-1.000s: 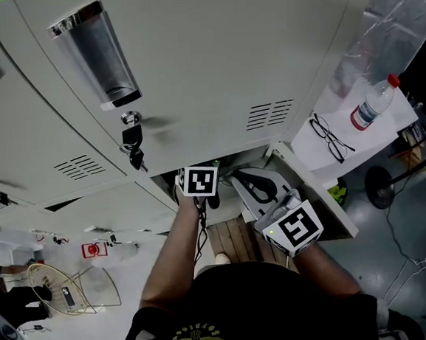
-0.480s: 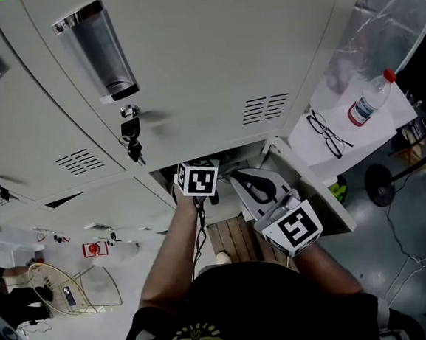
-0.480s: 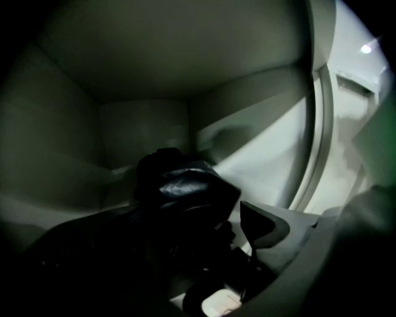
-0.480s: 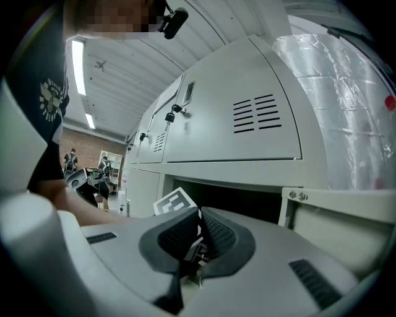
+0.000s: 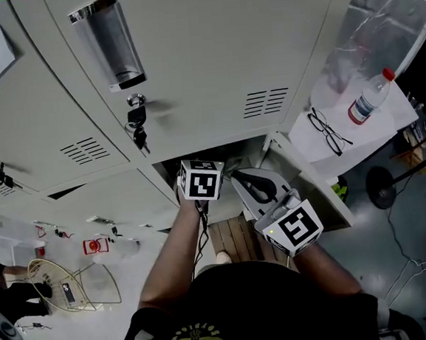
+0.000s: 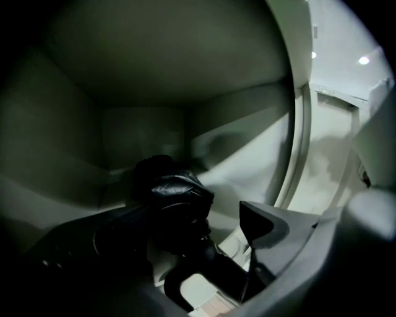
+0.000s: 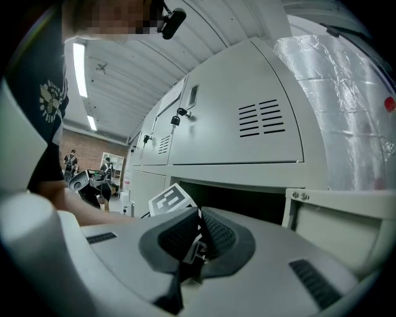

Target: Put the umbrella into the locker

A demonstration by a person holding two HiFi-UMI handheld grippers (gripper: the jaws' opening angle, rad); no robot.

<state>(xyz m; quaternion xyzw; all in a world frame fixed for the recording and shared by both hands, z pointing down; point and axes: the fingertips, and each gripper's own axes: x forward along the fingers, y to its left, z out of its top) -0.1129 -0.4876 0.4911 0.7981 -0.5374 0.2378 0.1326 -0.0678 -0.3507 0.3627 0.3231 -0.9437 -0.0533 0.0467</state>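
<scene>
The black folded umbrella (image 6: pixel 172 201) lies on the floor of the open bottom locker (image 6: pixel 142 93), its handle end pointing back toward the camera. My left gripper (image 6: pixel 179 228) reaches into that locker with its jaws wide open. The umbrella lies between them, and the right pad (image 6: pixel 261 221) stands off it. In the head view only the left gripper's marker cube (image 5: pixel 201 180) shows at the locker mouth (image 5: pixel 230 156). My right gripper (image 7: pixel 198 238) hangs level outside the locker, to the right, with its pads together and nothing in them.
The locker's door (image 5: pixel 311 190) stands open to the right, close to the right gripper. Keys (image 5: pixel 137 129) hang from the lock above. A bottle (image 5: pixel 367 99) and glasses (image 5: pixel 327 135) lie on a white surface at the right. People stand far off in the room.
The left gripper's cube has risen a little at the locker mouth, and the head view has shifted slightly. The right gripper has stayed in place.
</scene>
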